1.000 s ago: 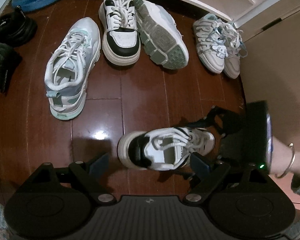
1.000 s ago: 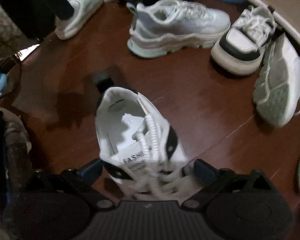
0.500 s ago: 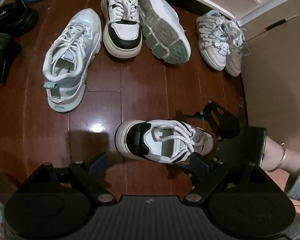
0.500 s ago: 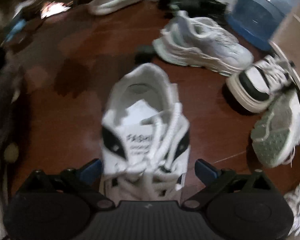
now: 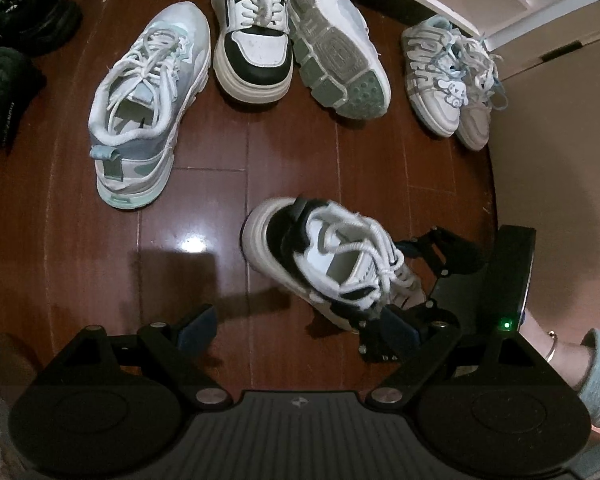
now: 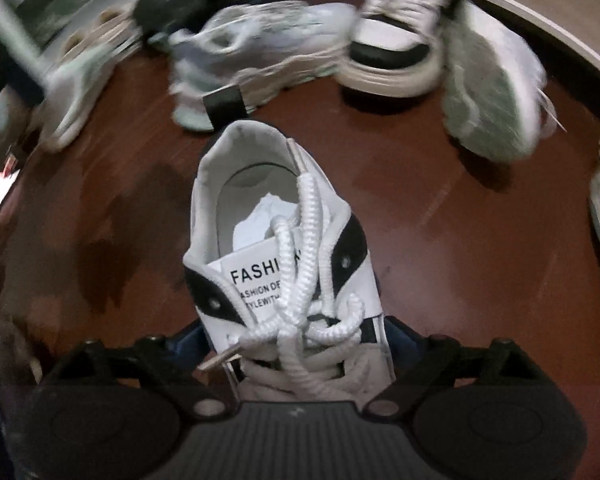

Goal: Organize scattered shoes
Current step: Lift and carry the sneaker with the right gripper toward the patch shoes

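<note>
A black-and-white sneaker (image 5: pixel 332 256) with white laces hangs tilted just over the dark wood floor. My right gripper (image 6: pixel 296 336) is shut on its sides near the toe, with the heel (image 6: pixel 244 140) pointing away from me. In the left wrist view that right gripper (image 5: pixel 412 280) shows at the sneaker's right end. My left gripper (image 5: pixel 296 326) hovers open just in front of the sneaker and holds nothing. The matching black-and-white sneaker (image 5: pixel 256 36) stands upright at the far side, blurred in the right wrist view (image 6: pixel 396 40).
A mint-and-white sneaker (image 5: pixel 148 108) stands at the left; its mate (image 5: pixel 336 60) lies sole up beside the matching sneaker. A grey-white pair (image 5: pixel 444 80) sits by the beige cabinet (image 5: pixel 560 140). Black shoes (image 5: pixel 16 60) lie far left. A person's wrist (image 5: pixel 556 344) is at the right.
My right gripper has shut on the black-and-white sneaker, and the sneaker has tilted up and turned. The left gripper stays open; its view has shifted slightly.
</note>
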A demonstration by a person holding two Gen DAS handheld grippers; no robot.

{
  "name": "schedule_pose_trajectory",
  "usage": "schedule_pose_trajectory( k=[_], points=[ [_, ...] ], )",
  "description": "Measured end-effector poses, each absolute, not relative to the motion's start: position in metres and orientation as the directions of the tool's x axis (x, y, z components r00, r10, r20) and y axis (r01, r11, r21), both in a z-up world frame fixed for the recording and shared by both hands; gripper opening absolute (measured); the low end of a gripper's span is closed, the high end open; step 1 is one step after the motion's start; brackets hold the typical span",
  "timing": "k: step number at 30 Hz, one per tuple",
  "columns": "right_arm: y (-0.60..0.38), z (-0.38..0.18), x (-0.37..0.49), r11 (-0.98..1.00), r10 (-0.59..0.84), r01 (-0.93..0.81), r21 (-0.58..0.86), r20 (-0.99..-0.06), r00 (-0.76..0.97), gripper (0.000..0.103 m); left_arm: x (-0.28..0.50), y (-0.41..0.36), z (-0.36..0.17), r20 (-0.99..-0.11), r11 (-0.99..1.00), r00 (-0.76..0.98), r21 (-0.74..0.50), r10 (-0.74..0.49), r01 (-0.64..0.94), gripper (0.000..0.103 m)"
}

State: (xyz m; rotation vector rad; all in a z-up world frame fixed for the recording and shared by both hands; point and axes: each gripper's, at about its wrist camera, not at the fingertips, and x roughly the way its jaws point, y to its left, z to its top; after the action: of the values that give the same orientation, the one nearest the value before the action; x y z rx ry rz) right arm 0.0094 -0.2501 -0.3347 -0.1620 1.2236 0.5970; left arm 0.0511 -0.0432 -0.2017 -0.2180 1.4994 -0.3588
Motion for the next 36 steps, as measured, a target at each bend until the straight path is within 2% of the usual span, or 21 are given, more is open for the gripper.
schedule_pose_trajectory(
  k=[1,4,8,10,12,16,25,36],
  points=[
    [-0.255,-0.334,0.011,0.868,0.340,-0.447,0.215,-0.914,0.220,0.088,0.051,-0.043,-0.202,-0.931,0.928,0.033,-0.360,-0.364,0.097,0.089],
    [-0.257,-0.331,0.004,0.880,0.343,-0.426,0.210,-0.902,0.263,0.088,0.051,-0.043,-0.201,-0.929,0.927,0.034,-0.363,-0.368,0.097,0.089],
    [-0.235,-0.330,-0.019,0.841,0.271,-0.540,0.021,-0.881,0.387,0.093,0.052,-0.043,-0.203,-0.930,0.927,0.034,-0.361,-0.366,0.096,0.089],
    [-0.231,-0.338,-0.019,0.867,0.228,-0.498,0.006,-0.894,0.386,0.094,0.053,-0.043,-0.203,-0.929,0.927,0.034,-0.363,-0.368,0.093,0.089],
    [-0.230,-0.346,-0.018,0.886,0.219,-0.462,0.029,-0.906,0.362,0.094,0.053,-0.042,-0.203,-0.928,0.926,0.035,-0.366,-0.370,0.090,0.089],
    [-0.228,-0.356,-0.017,0.910,0.164,-0.414,-0.010,-0.909,0.383,0.095,0.053,-0.041,-0.203,-0.927,0.925,0.035,-0.371,-0.374,0.083,0.089],
    [-0.230,-0.369,-0.012,0.943,0.166,-0.330,0.045,-0.923,0.347,0.093,0.053,-0.039,-0.203,-0.923,0.923,0.039,-0.380,-0.383,0.066,0.089],
    [-0.235,-0.375,-0.015,0.920,0.219,-0.382,0.084,-0.919,0.327,0.092,0.053,-0.038,-0.203,-0.921,0.922,0.040,-0.384,-0.386,0.054,0.089]
  ],
)
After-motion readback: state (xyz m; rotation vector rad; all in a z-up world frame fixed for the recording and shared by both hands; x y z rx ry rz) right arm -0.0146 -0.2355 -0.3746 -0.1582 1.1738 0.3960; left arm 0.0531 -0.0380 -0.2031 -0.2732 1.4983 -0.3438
